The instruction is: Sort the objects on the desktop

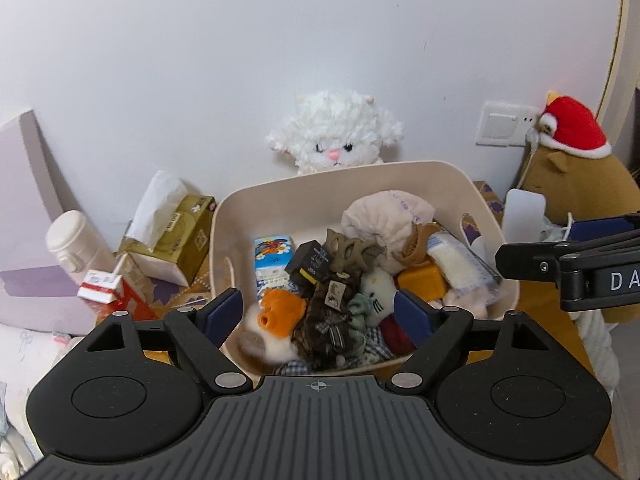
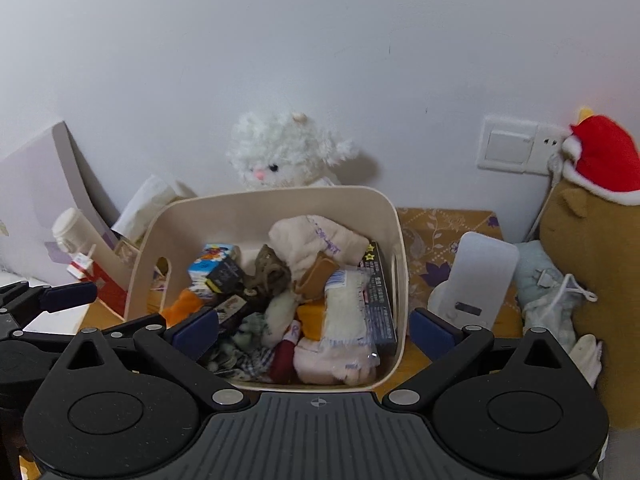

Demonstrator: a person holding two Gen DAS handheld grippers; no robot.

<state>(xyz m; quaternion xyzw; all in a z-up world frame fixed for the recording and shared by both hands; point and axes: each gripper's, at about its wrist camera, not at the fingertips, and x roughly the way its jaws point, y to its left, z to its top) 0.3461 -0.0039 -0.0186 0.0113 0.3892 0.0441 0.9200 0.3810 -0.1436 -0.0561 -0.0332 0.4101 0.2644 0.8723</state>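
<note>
Above the bin (image 1: 420,168), left gripper (image 1: 318,312) and right gripper (image 2: 314,332) both spread wide, empty (bin looks full); best to lift straight, clear of the rim

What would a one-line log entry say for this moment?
left gripper: jaws open, empty | right gripper: jaws open, empty | cream bin: full of small items | white plush: behind bin
</note>
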